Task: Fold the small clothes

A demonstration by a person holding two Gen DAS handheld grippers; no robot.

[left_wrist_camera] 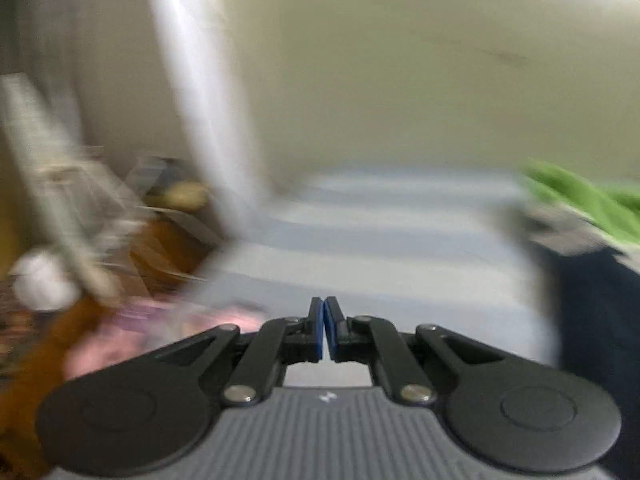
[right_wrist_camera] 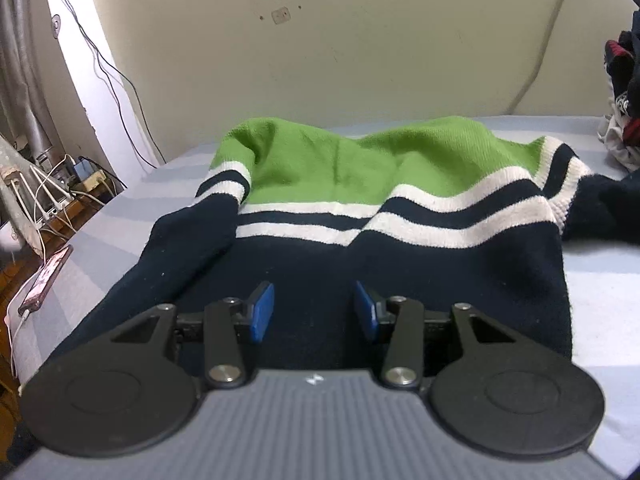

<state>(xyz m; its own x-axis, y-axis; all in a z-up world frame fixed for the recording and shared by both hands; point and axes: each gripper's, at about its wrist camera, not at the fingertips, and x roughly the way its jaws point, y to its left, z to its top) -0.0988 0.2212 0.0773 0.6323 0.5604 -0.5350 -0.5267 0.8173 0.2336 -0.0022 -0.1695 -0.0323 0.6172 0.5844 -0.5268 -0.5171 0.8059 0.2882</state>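
Observation:
A small knit sweater (right_wrist_camera: 360, 208), navy at the near end with white stripes and green at the far end, lies spread on the striped pale blue bed (right_wrist_camera: 624, 280). My right gripper (right_wrist_camera: 315, 312) is open, its blue pads just above the navy hem. The left wrist view is blurred by motion. There my left gripper (left_wrist_camera: 325, 320) is shut with its pads together and nothing between them, over the bed sheet (left_wrist_camera: 380, 240). The sweater's navy and green edge (left_wrist_camera: 592, 280) shows at the right of that view.
A phone (right_wrist_camera: 46, 276) on a white cable lies on the bed's left edge. Chargers and cables (right_wrist_camera: 52, 192) crowd the floor at the left. A pile of clothes (right_wrist_camera: 624, 96) sits at the far right. A beige wall (right_wrist_camera: 360, 60) stands behind the bed.

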